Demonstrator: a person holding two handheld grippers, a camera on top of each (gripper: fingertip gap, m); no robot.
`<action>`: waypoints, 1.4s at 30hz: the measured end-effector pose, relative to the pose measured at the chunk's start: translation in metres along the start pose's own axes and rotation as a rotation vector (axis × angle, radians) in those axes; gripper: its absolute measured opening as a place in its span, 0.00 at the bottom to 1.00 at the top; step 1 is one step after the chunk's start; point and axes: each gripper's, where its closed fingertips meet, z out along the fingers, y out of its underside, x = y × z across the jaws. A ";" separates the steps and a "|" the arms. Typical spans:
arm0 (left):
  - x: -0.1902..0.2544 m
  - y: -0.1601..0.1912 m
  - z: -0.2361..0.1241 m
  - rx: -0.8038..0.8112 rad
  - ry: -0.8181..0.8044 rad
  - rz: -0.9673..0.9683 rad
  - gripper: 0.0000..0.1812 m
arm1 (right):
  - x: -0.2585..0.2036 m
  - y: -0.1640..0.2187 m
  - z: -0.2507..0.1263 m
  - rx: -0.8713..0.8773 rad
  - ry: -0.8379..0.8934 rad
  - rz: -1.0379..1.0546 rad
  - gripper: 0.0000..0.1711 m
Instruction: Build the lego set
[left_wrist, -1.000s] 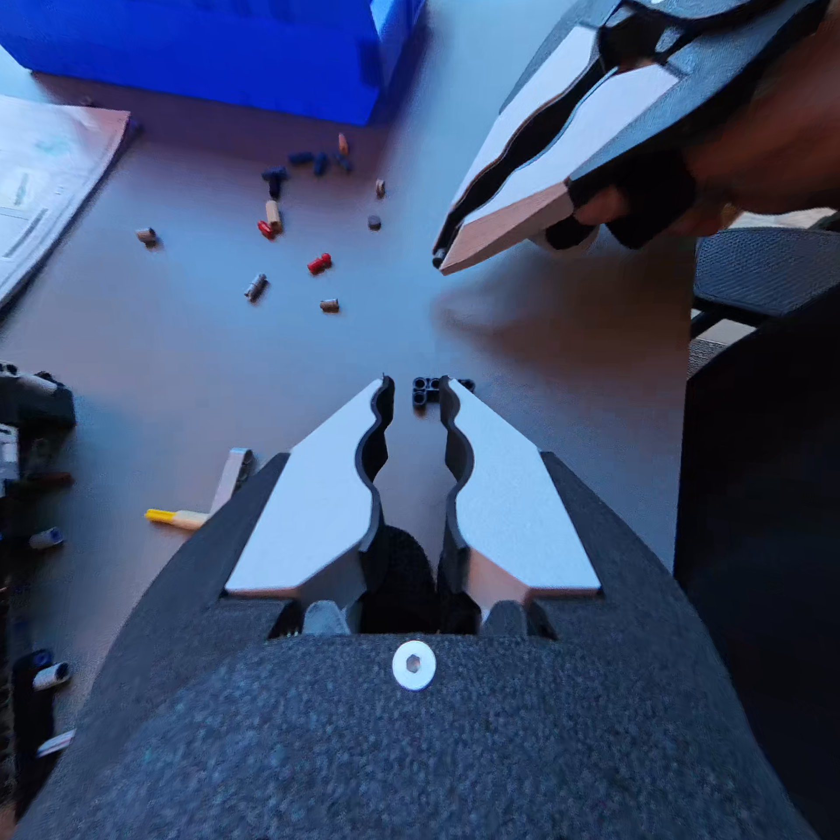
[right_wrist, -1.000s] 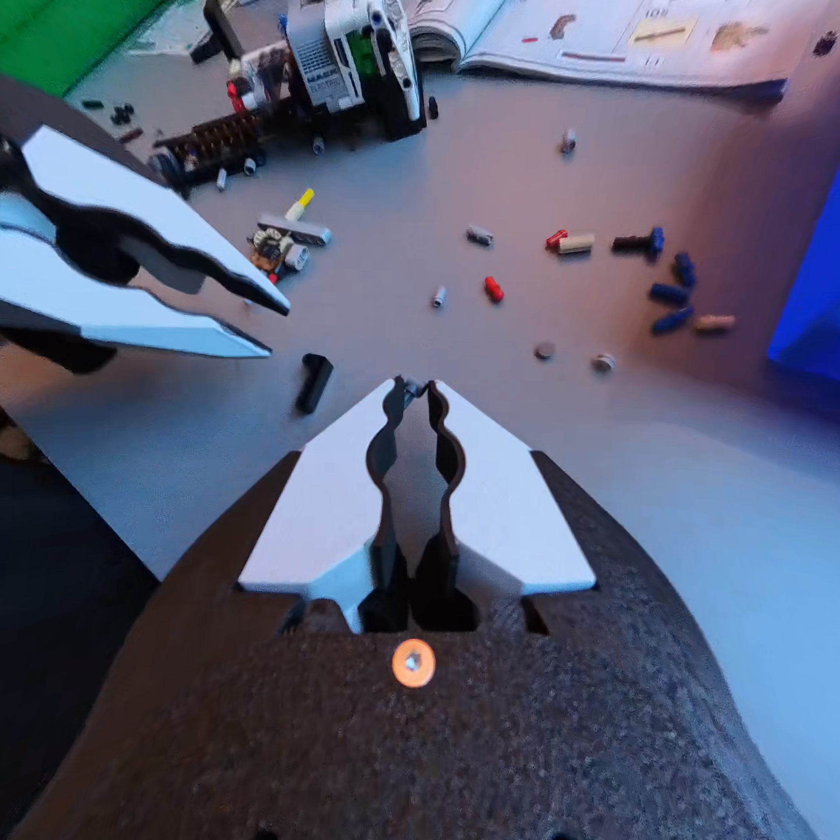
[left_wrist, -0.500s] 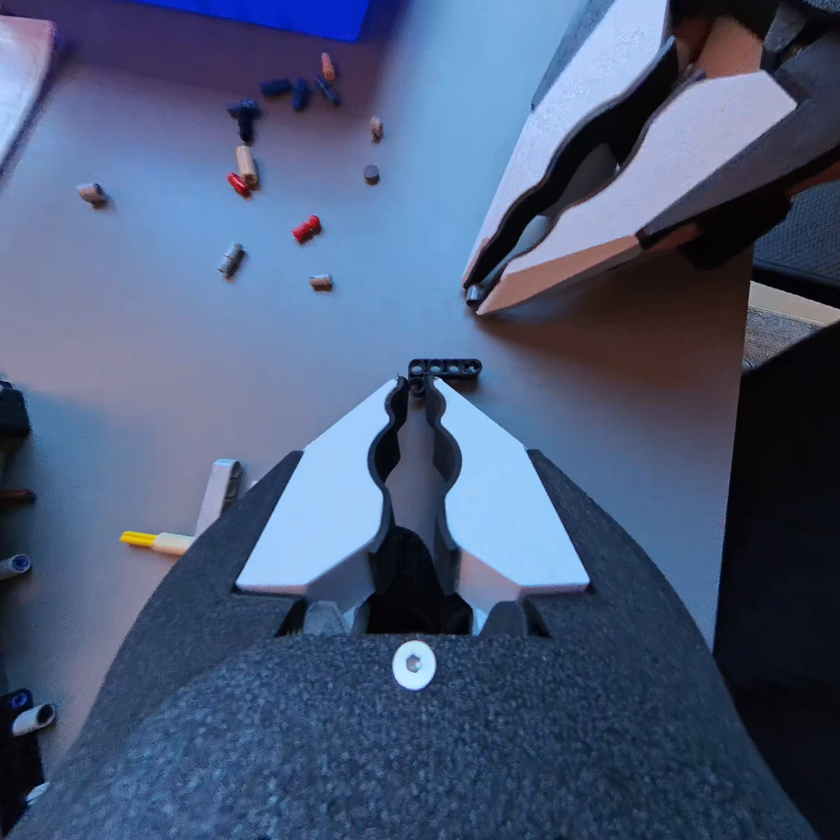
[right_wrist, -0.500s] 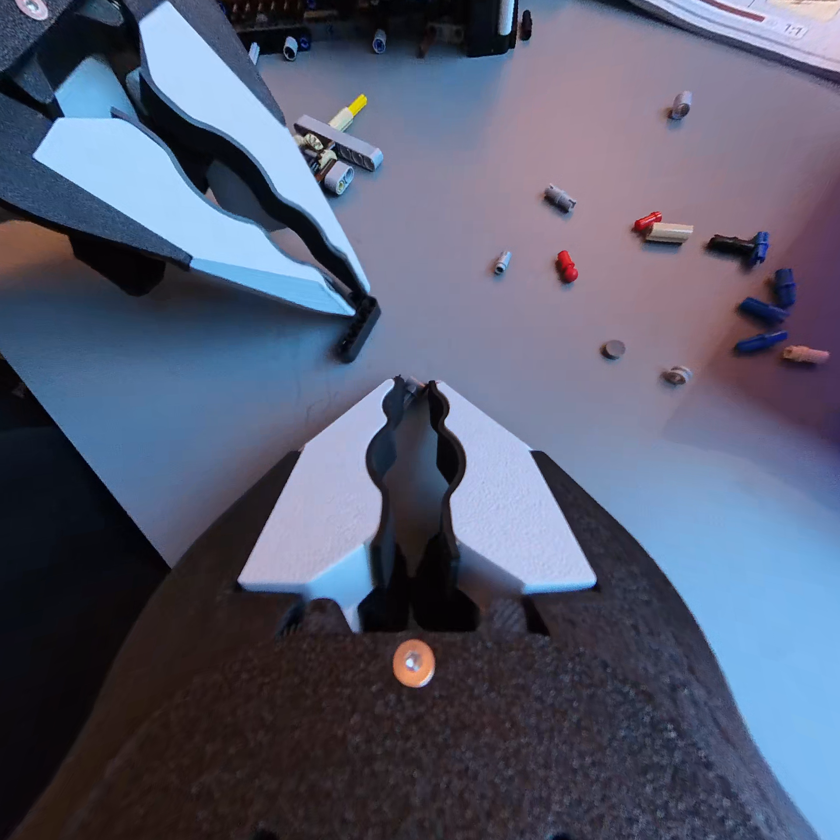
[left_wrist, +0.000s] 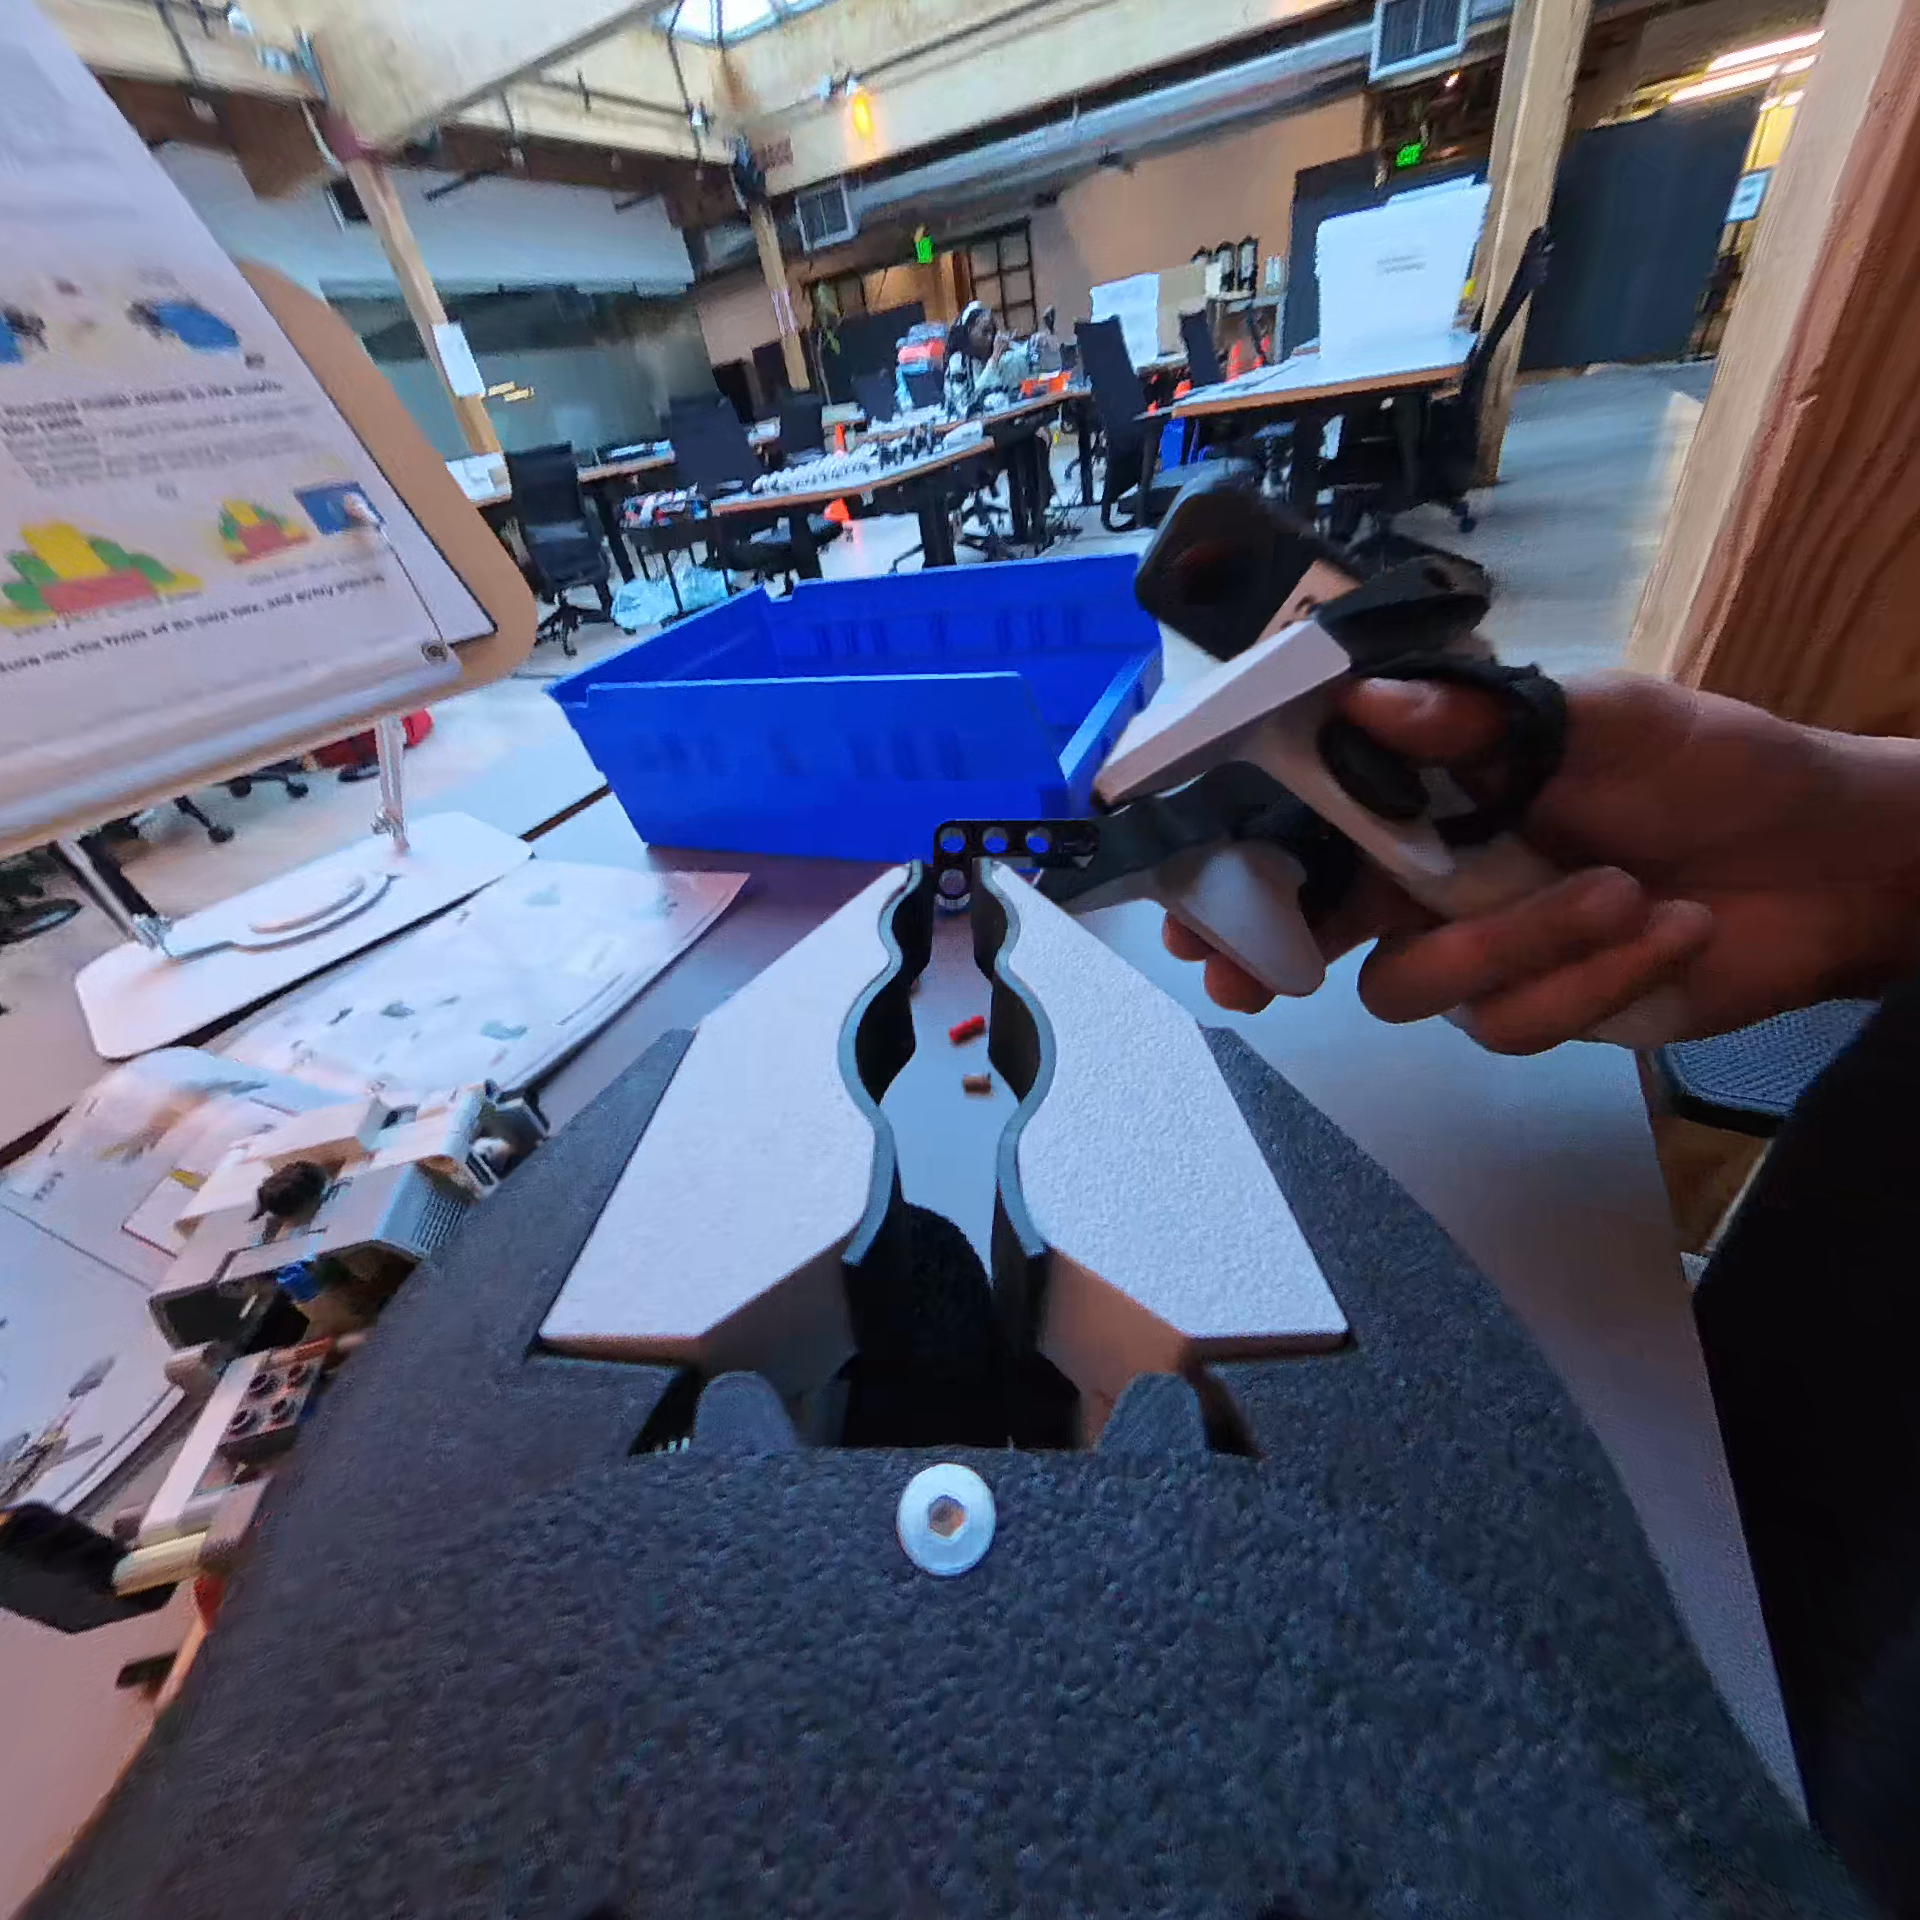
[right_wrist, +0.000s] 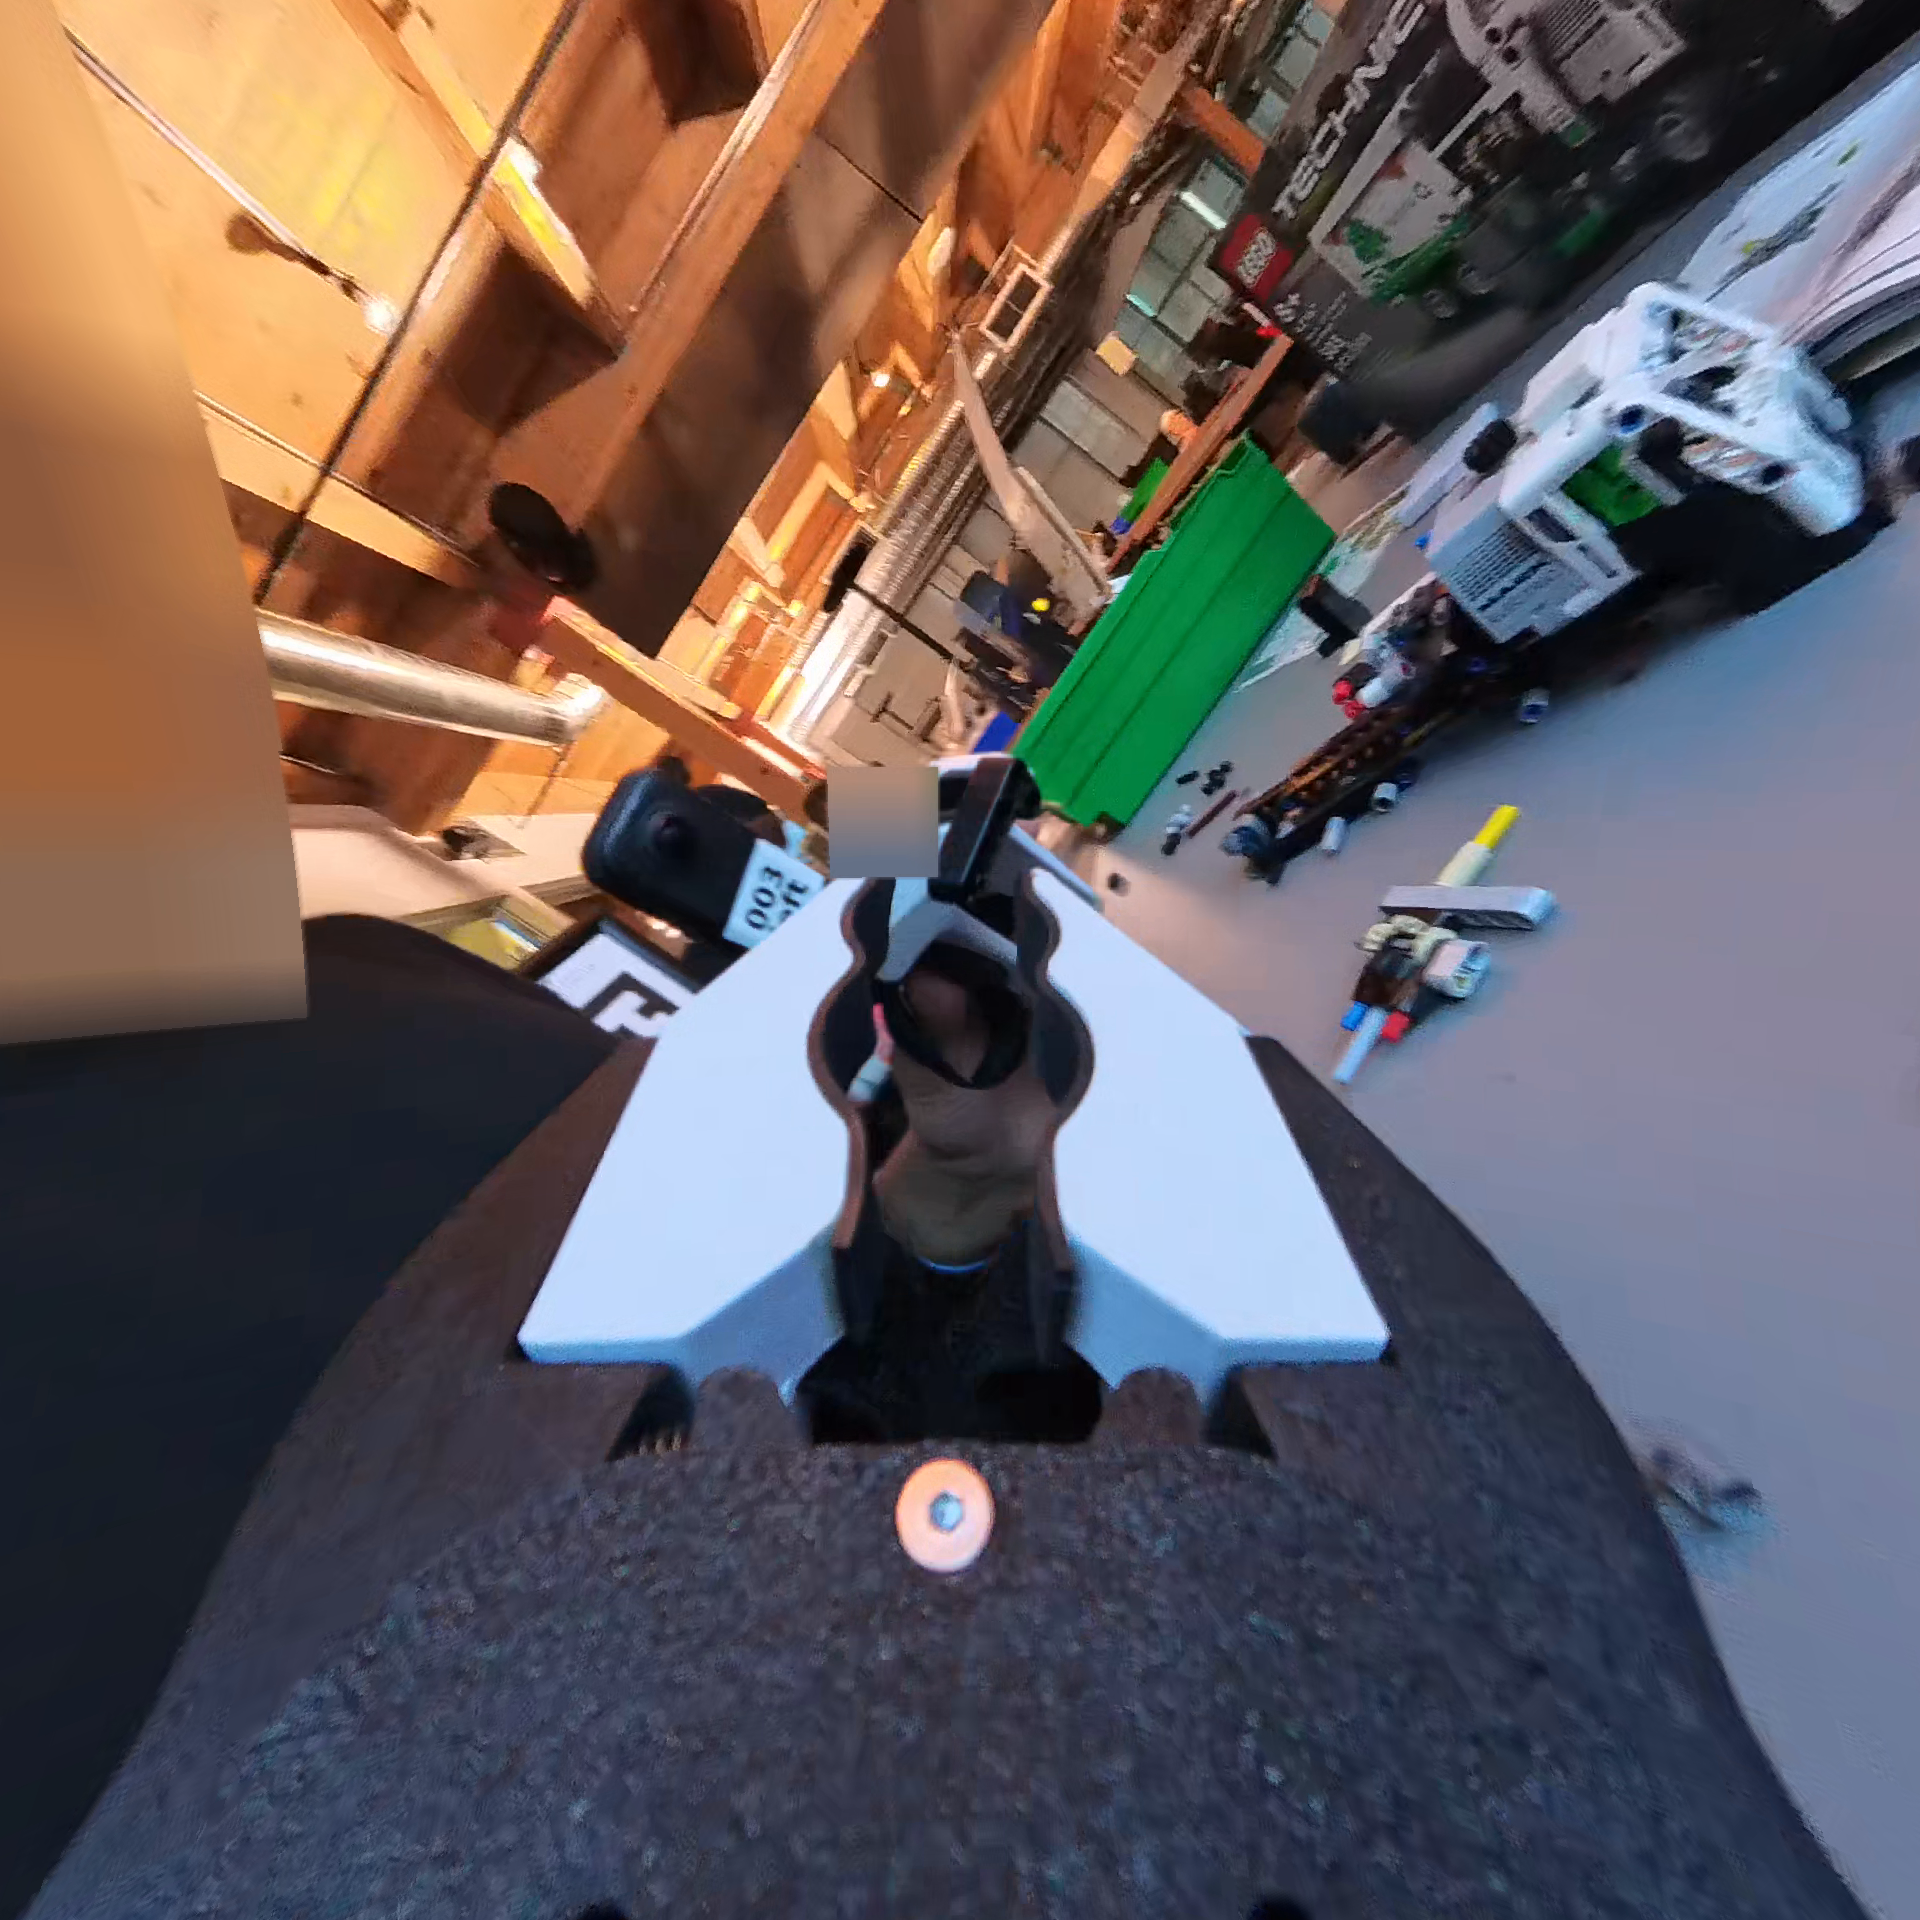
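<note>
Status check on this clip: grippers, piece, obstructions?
Left gripper shut on black L-shaped beam, lifted off table. Right gripper closed at beam's far end. Nothing between them.

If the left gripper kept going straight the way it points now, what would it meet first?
Probably the blue bin, which sits straight beyond the left gripper and the black L-shaped beam in its fingers. The right gripper lies just right; depth is unclear.

Black speckled claw (left_wrist: 954, 883) body, white wavy-edged fingers (left_wrist: 748, 1122), silver screw (left_wrist: 945, 1519).
</note>
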 end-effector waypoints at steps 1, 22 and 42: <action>0.001 -0.002 -0.002 0.016 0.006 0.007 0.02 | -0.005 0.000 0.003 0.001 -0.040 0.028 0.12; 0.029 0.036 -0.069 -0.319 0.650 -0.259 0.11 | 0.001 0.063 0.038 -0.655 0.412 -1.308 0.05; 0.045 0.013 -0.080 -0.168 0.696 -0.377 0.07 | -0.007 0.067 0.040 -0.632 0.467 -1.528 0.05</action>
